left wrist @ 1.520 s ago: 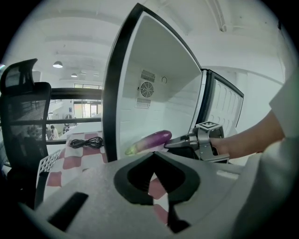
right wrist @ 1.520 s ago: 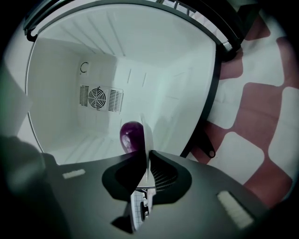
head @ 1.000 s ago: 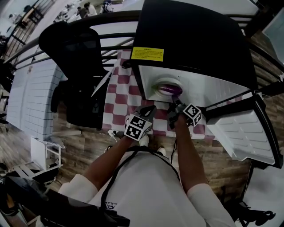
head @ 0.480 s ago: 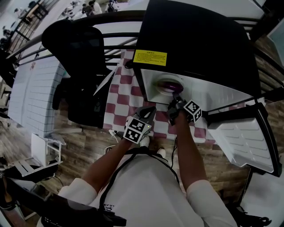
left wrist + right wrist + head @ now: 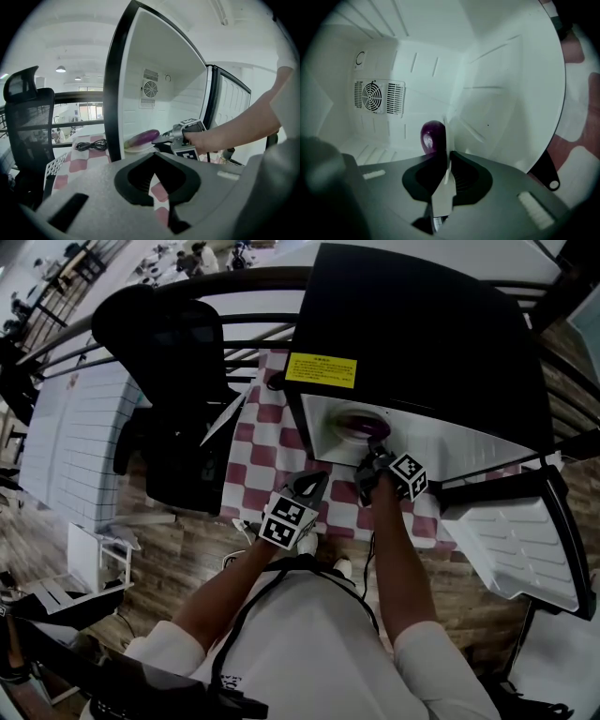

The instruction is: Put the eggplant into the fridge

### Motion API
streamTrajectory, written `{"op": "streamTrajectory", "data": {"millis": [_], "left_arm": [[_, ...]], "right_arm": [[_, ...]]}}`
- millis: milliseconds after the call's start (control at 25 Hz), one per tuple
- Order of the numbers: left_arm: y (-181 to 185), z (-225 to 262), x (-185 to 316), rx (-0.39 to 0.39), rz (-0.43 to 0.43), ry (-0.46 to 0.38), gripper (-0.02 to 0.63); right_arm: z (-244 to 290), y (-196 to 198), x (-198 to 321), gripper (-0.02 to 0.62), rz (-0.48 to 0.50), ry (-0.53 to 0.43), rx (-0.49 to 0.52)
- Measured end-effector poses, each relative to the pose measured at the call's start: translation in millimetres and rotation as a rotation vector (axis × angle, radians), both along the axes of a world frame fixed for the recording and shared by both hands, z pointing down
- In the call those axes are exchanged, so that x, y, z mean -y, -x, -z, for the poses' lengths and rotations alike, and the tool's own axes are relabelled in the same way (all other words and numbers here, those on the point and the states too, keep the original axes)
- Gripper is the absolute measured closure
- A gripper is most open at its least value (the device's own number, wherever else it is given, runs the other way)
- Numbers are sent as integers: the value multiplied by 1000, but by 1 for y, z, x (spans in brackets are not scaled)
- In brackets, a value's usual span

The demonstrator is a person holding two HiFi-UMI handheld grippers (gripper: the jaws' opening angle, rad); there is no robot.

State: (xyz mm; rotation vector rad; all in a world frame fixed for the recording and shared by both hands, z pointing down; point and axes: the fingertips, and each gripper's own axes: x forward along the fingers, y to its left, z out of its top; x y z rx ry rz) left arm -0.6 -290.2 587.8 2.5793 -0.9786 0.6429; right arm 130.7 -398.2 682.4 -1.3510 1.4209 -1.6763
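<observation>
The small black fridge [image 5: 412, 324] stood on a table covered with a red and white checked cloth [image 5: 267, 451]. Its door [image 5: 511, 540] was swung wide open to the person's right, and a yellow label [image 5: 322, 370] was on the black top near the front edge. The eggplant [image 5: 356, 423] was already inside the white compartment. It lay on its side on a pale plate [image 5: 136, 149] close to the front of the fridge floor, and one purple end pointed out toward the opening.

The right gripper [image 5: 446, 155] was held at the mouth of the fridge and pointed into it. Its two jaws were pressed together, and nothing was visible between them. In its own view the round end of the eggplant stood just behind the jaw tips, but it was not possible to tell if the tips touched it. Further back, a fan grille [image 5: 377, 97] was on the rear wall.

The left gripper [image 5: 154, 159] was lower, in front of the table edge and apart from the fridge. Its jaws were closed too, and it carried nothing. A black cable [image 5: 91, 145] lay coiled on the cloth to the left of the fridge. A black office chair [image 5: 173, 362] stood beside the table on that side.
</observation>
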Motion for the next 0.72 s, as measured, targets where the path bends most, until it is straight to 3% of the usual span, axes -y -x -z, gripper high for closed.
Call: {"op": "streamTrajectory", "data": {"millis": [440,720], "left_arm": [[-1,9,1,-20,2,-2,601],[-1,10,1,-21,2,-2,600]], "right_arm": [[3,-5,7,563,0,36,-48],[12,-2,9,446,33,3,-48]]}}
